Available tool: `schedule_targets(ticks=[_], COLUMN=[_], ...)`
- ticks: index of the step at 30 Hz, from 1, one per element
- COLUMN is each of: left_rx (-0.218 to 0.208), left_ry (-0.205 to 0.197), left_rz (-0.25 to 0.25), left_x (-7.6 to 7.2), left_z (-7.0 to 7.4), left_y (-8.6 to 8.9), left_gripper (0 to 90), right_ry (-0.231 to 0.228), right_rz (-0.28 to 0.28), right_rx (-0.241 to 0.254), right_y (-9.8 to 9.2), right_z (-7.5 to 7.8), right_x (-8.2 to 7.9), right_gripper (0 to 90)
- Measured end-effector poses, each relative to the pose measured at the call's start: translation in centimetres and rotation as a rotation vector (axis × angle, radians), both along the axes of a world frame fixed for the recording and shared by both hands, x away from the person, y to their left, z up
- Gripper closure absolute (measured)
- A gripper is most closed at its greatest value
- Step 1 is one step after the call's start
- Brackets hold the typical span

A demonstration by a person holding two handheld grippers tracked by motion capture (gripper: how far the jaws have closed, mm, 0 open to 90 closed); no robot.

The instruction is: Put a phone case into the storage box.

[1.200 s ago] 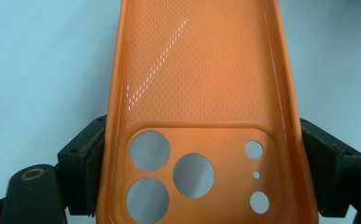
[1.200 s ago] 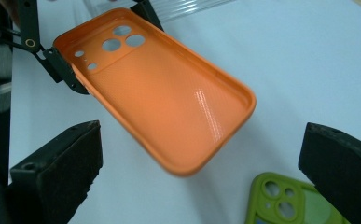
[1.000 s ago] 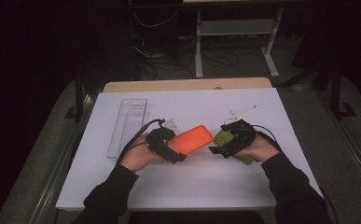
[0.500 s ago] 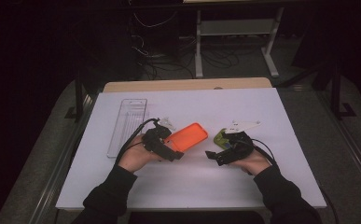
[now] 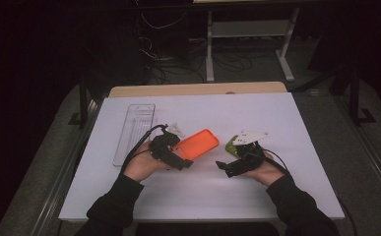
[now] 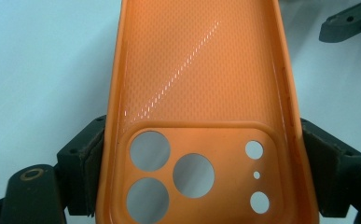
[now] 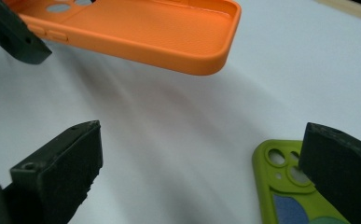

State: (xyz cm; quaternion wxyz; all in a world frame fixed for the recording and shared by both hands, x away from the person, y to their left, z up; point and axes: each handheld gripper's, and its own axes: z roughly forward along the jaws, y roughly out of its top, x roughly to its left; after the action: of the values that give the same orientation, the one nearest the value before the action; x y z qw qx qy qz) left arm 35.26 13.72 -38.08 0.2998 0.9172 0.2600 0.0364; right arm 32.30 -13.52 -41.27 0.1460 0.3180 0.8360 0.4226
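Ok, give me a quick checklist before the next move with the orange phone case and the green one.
1. Left claw shut on the orange phone case: ok, a pad presses each long side at the camera-cutout end.
2. Orange phone case held off the table: ok, its free end casts a shadow in the right gripper view.
3. Case cavity free of anything inside: ok, bare textured interior.
4. Right claw open with nothing between its pads: ok.
5. Green phone case lying flat on the table: ok, beside the right claw's far pad.
6. Green phone case untouched by that pad: cannot tell, the pad overlaps its edge.
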Motion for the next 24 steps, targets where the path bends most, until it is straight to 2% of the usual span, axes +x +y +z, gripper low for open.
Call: schedule_targets(ticks=[2,3,5,6,8,10,12,16,18,21,24], left_rx=[-0.016,0.002,-0.003,0.009,0.007,-0.005,0.012,0.008,0.009,0.016,0.008], left_ry=[0.001,0.000,0.005,0.005,0.002,0.003,0.006,0.003,-0.001,0.002,-0.003], left_rz=[0.016,-0.002,0.006,-0.006,-0.013,0.004,-0.013,-0.014,-0.011,-0.015,-0.010], left_x=[-0.19,-0.08,-0.13,-0.06,0.00,-0.14,-0.09,-0.11,-0.10,-0.22,-0.25], left_z=[-0.06,0.02,-0.09,-0.07,-0.09,-0.22,-0.20,-0.16,-0.15,-0.14,-0.10], left_y=[-0.21,-0.14,-0.23,-0.18,-0.21,-0.37,-0.32,-0.26,-0.27,-0.30,-0.36], left_gripper=[16.2,16.2,16.2,16.2,16.2,16.2,16.2,16.3,16.3,16.3,16.2], right_ry=[-0.018,-0.034,-0.050,-0.059,-0.094,-0.112,-0.121,-0.149,-0.160,-0.200,-0.221], right_rz=[-0.006,0.002,0.001,-0.001,0.010,0.008,0.011,0.006,0.012,0.019,0.016], right_rx=[-0.009,-0.019,-0.025,-0.036,-0.073,-0.085,-0.090,-0.101,-0.116,-0.166,-0.181], right_y=[0.16,0.15,0.27,0.32,0.33,0.49,0.55,0.70,0.76,0.84,0.96], right_z=[0.10,0.14,0.21,0.21,0.19,0.26,0.32,0.40,0.38,0.25,0.25], right_x=[-0.18,-0.17,-0.28,-0.37,-0.39,-0.52,-0.61,-0.81,-0.87,-0.93,-1.02], right_gripper=[0.0,0.0,0.0,0.0,0.0,0.0,0.0,0.0,0.0,0.0,0.0])
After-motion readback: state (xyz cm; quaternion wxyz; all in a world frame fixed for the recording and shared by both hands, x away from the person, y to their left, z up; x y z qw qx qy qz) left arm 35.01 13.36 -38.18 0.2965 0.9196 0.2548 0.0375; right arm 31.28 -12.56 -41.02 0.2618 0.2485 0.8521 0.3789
